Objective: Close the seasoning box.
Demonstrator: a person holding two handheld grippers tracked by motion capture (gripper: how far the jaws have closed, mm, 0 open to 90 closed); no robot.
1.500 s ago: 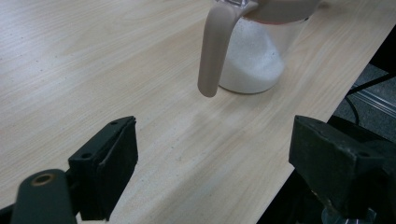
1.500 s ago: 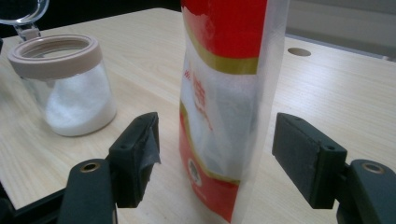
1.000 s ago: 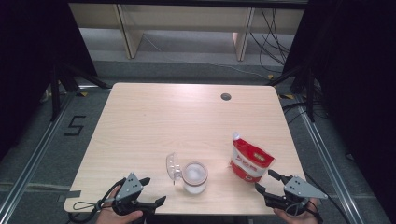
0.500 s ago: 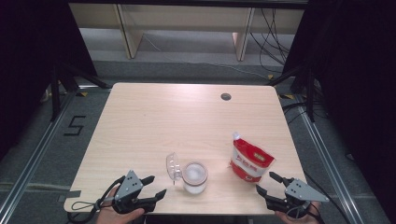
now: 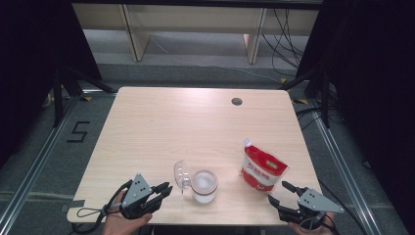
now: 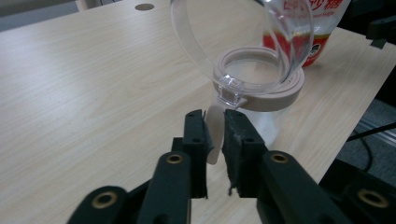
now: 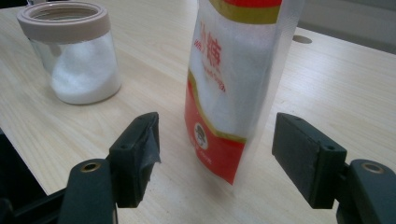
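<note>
You are working over the pale wooden table (image 5: 161, 127). The red-and-white plastic pouch (image 5: 262, 168) is standing at four o'clock, just ahead of your right gripper (image 5: 283, 192), whose jaws are gaping empty. The clear glass jar with a beige collar (image 5: 203, 186) is sitting at six o'clock, its transparent lid (image 5: 181, 175) flipped up. Your left gripper (image 6: 214, 133), its jaws having just been closing, is pinching the jar's small beige tab (image 6: 213, 135).

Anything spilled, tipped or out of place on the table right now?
Nothing spilled. The jar stands upright with its clear lid flipped open, the red pouch stands upright beside it, and the table looks clean around both.
</note>
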